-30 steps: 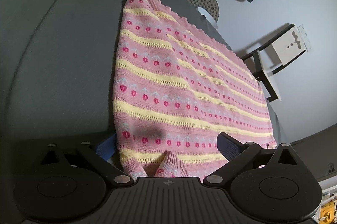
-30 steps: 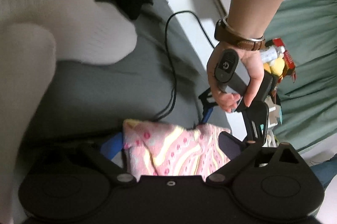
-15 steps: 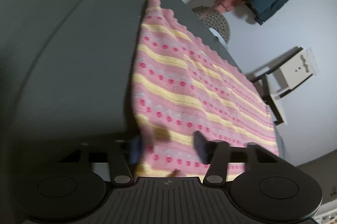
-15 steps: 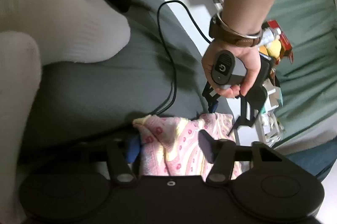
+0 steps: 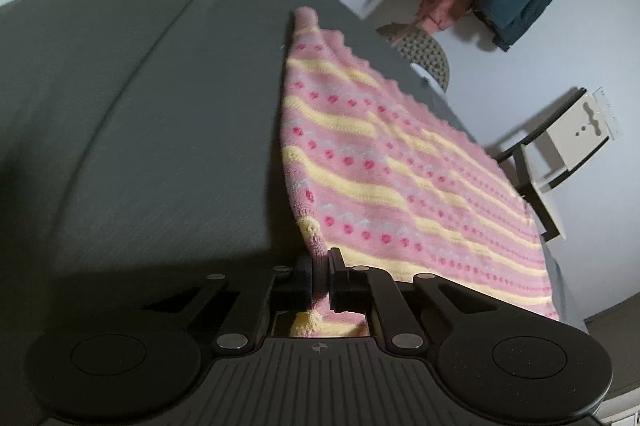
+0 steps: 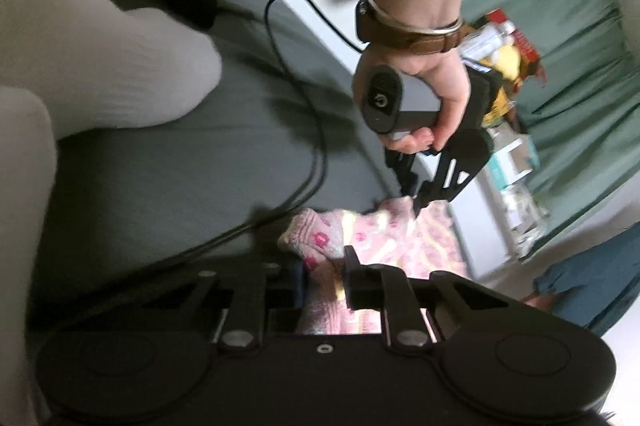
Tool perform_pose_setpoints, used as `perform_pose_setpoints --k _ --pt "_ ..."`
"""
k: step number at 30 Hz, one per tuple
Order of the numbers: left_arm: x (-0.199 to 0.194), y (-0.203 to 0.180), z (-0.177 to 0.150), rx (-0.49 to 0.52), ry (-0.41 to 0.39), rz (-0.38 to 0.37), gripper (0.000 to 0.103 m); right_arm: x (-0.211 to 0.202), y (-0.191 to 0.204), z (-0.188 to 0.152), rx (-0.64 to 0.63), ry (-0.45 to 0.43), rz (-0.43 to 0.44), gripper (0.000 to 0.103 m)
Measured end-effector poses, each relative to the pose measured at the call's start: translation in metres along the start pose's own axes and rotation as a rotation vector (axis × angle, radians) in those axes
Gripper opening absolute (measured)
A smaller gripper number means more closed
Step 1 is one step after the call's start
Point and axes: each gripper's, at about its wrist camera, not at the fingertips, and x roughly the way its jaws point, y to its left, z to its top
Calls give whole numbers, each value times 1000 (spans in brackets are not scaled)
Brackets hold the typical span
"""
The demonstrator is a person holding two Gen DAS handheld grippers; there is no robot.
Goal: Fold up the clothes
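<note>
Gripping, left gripper (image 5: pixel 319 276): jaws pinching the pink knit sweater (image 5: pixel 400 177) edge.
Right gripper (image 6: pixel 324 280): jaws pinching sweater corner.
Sweater: spread on grey bed (image 5: pixel 140 125).

Our left wrist view sits low over the grey bed (image 5: pixel 140 145), facing along the pink knit (image 5: pixel 400 177) toward the wall at upper right. Our right wrist view faces the other gripper (image 6: pixel 416 199) at frame centre, sharing that knit (image 6: pixel 400 238).

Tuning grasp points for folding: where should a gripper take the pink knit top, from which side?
At a corner of its near edge, coming in low along the grey surface. The knit top lies flat, so only edges bunch enough to pinch; the left gripper holds one so.
</note>
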Motion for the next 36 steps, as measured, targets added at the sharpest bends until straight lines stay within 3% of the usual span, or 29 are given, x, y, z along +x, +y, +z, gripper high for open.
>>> perform_pose_setpoints --k 3,6,13,17,21,27,32,36 --pt "-5 -15 7 45 -11 -22 7 -7 -13 -1 49 -2 -18 17" --pt "-3 -35 13 85 -4 -68 7 -18 -46 -7 214 25 -8 17" --pt "18 -90 20 85 -18 -152 7 -34 -147 -63 792 92 88 16" --pt "36 -118 21 85 -16 -182 7 -42 -180 -106 1007 109 79 16" --pt "59 -148 14 92 -11 -206 7 -46 -199 -143 1192 163 53 16" --pt "92 -193 0 89 10 -235 7 -65 -210 -207 1526 164 -6 16" --pt "120 -242 -9 131 44 -277 7 -67 -209 -246 1643 227 -108 15" --pt "137 -283 -16 167 54 -315 7 -79 -207 -267 1728 227 -160 15"
